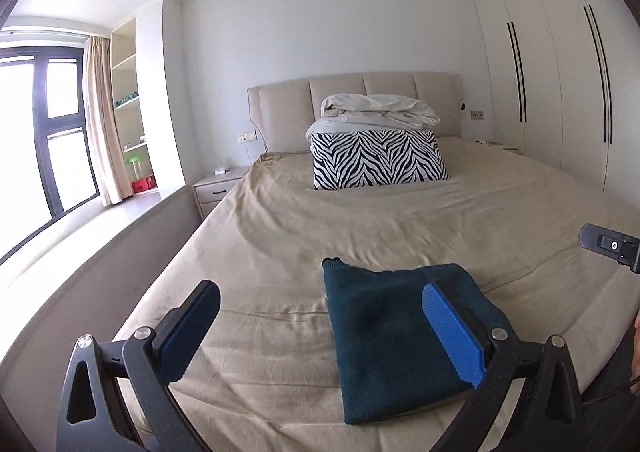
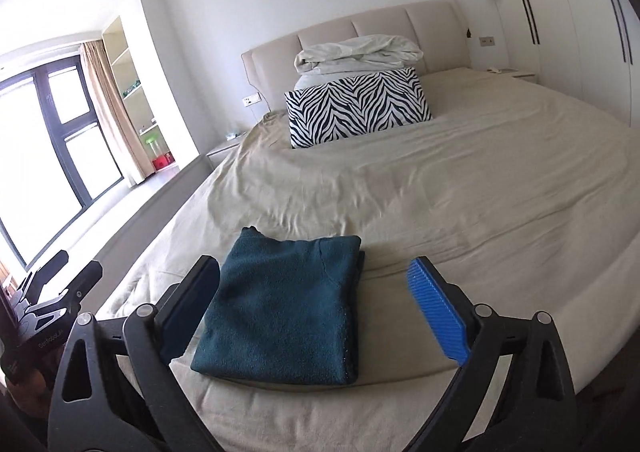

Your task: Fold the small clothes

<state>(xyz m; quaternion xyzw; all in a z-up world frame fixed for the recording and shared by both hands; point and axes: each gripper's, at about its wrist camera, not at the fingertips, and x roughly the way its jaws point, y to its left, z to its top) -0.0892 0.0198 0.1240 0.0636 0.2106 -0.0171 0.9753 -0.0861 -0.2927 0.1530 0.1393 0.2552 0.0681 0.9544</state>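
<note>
A dark teal knitted garment [image 1: 384,340] [image 2: 280,312] lies folded into a neat rectangle near the foot of the beige bed [image 1: 360,228] [image 2: 460,180]. My left gripper [image 1: 324,332] hovers above the sheet with its jaws wide apart and nothing between them; its right blue pad [image 1: 452,332] overlaps the garment only in the picture. My right gripper [image 2: 316,308] is also open and raised above the garment, which shows between its fingers untouched. The right gripper's tip [image 1: 608,246] shows at the left wrist view's right edge; the left gripper's body [image 2: 52,300] at the other view's left edge.
A zebra-striped pillow [image 1: 378,158] [image 2: 356,106] and a bundled white duvet [image 1: 380,108] [image 2: 360,52] lie by the padded headboard. A bedside table [image 1: 218,188] stands left of the bed, below a window wall. White wardrobes [image 1: 560,72] line the right side.
</note>
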